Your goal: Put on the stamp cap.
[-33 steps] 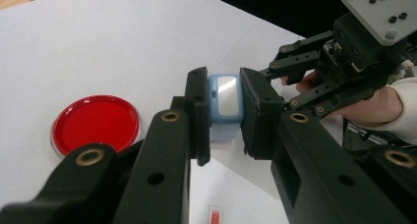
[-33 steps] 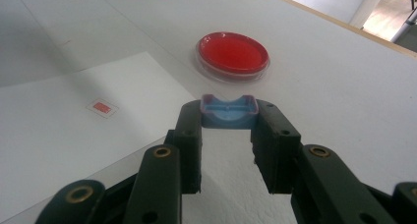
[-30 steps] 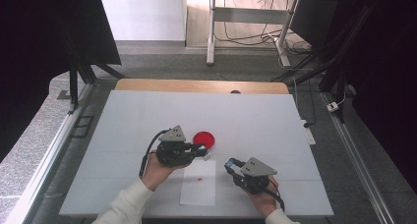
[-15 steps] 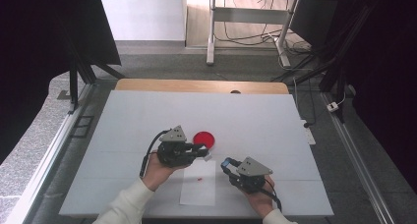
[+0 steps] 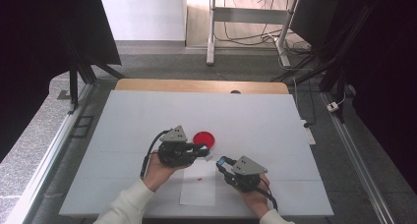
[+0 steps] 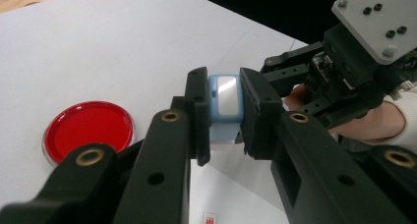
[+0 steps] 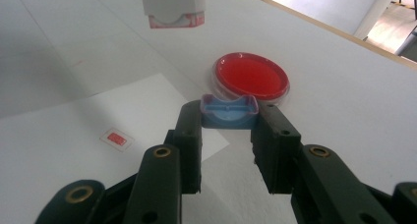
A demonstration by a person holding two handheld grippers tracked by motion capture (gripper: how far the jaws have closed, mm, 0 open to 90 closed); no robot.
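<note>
My left gripper [image 5: 206, 154] [image 6: 225, 117] is shut on a small stamp [image 6: 224, 100] with a blue top and a white body, held above the table. The stamp's red-edged underside [image 7: 173, 13] hangs at the top of the right gripper view. My right gripper [image 5: 222, 161] [image 7: 229, 128] is shut on a blue cap [image 7: 229, 112], just right of the stamp. A round red ink dish [image 5: 203, 138] [image 6: 88, 130] [image 7: 251, 75] lies on the table behind both grippers. In the left gripper view the right gripper [image 6: 344, 71] points toward the stamp.
A white sheet of paper [image 5: 198, 187] [image 7: 74, 150] lies near the table's front edge with a small red stamp mark [image 5: 200, 178] [image 7: 116, 138] on it. The white table [image 5: 147, 116] has a wooden strip [image 5: 196, 85] along its far edge.
My right gripper has edged left with the blue cap, closer to the stamp. The left gripper has stayed where it was.
</note>
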